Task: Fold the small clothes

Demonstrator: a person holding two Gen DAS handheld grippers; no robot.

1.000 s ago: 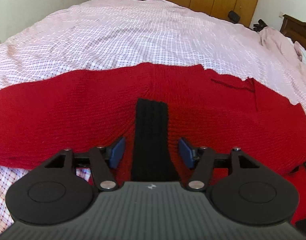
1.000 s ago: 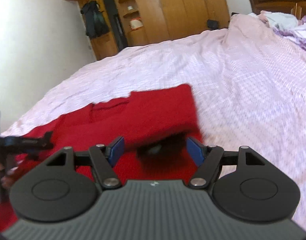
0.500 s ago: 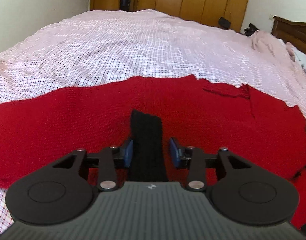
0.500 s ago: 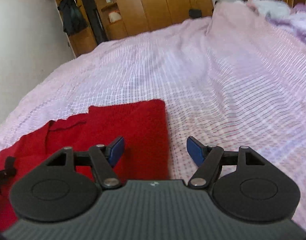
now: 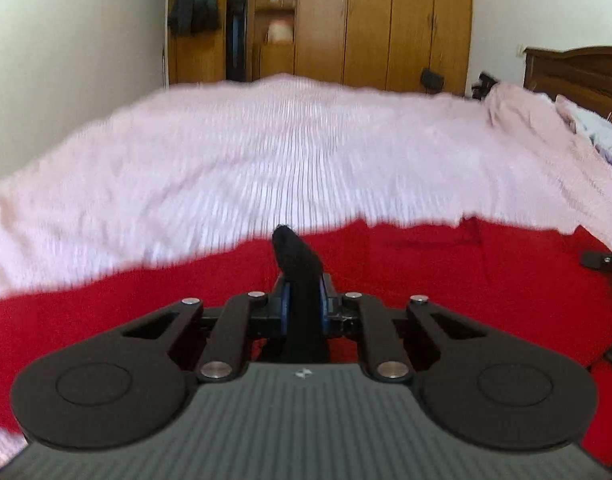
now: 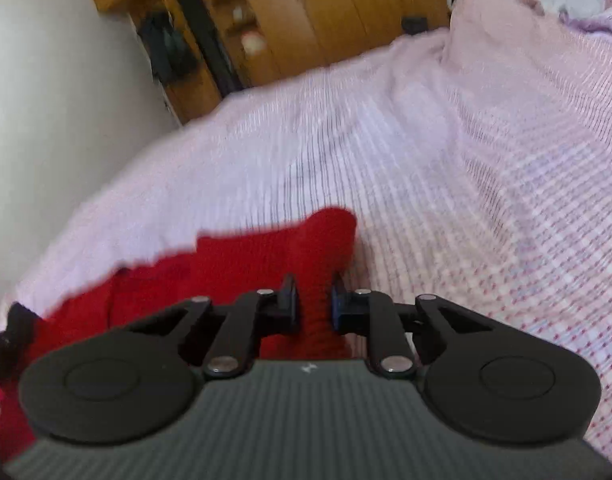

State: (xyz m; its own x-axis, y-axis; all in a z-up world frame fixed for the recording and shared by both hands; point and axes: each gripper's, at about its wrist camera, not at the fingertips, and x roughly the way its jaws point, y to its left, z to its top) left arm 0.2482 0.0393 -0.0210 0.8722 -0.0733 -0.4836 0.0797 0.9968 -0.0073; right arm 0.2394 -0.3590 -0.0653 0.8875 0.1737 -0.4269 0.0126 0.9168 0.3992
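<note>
A red knitted garment point(image 5: 426, 272) lies spread on the bed, with a black ribbed cuff point(image 5: 295, 258) at its near edge. My left gripper point(image 5: 303, 300) is shut on that black cuff, which sticks up between the blue pads. In the right wrist view the garment's right end point(image 6: 265, 256) bunches up, and my right gripper point(image 6: 314, 300) is shut on a fold of its red fabric. The right gripper's tip shows at the left wrist view's right edge point(image 5: 602, 258).
The bed has a pink checked sheet point(image 5: 306, 152) stretching far ahead. Crumpled pink and pale clothes point(image 5: 546, 116) lie at the far right by a dark wooden headboard point(image 5: 578, 68). Wooden wardrobes point(image 5: 386, 20) stand behind the bed.
Both grippers closed: the left on the black cuff, the right on the red fabric's right end. Both views now tilt upward and blur with motion.
</note>
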